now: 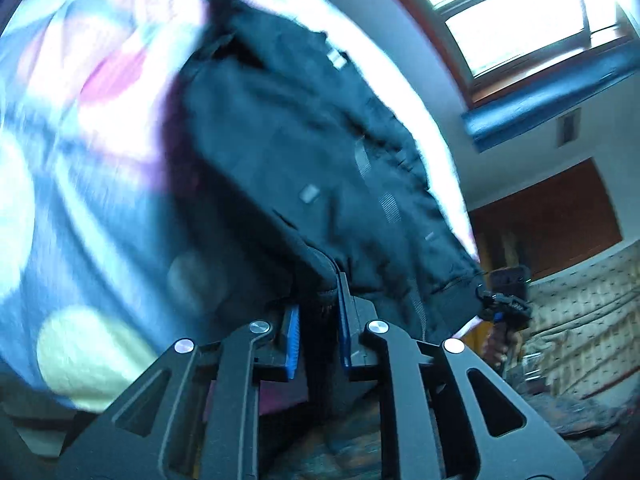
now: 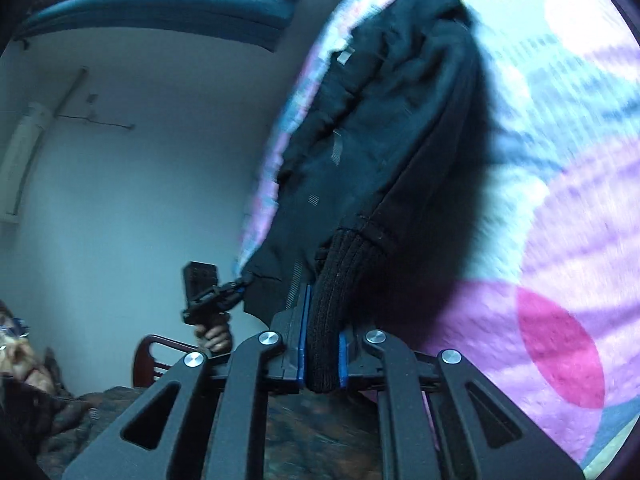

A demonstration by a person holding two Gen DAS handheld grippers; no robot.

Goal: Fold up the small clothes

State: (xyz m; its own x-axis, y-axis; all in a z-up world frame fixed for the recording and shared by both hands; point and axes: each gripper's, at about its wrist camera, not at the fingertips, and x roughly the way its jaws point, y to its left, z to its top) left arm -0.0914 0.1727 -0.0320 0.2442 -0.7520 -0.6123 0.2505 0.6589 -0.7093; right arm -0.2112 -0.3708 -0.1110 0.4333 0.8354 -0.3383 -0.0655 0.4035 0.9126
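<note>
A small black garment [image 1: 304,152] with ribbed cuffs lies stretched over a bedspread with pink, white and yellow circles [image 1: 80,120]. My left gripper [image 1: 318,312] is shut on one bottom end of it. My right gripper [image 2: 323,344] is shut on its black ribbed cuff [image 2: 340,280], with the garment [image 2: 380,120] running away from the fingers. Each gripper shows in the other's view, the right one [image 1: 506,296] at the far cuff and the left one [image 2: 208,296] likewise. Both views are blurred.
The bedspread [image 2: 560,200] fills the area beside the garment. A window [image 1: 532,12] and a blue roll [image 1: 552,96] are by the wall. A patterned dark cover [image 1: 560,420] lies below. A person's face [image 2: 20,356] is at the left edge.
</note>
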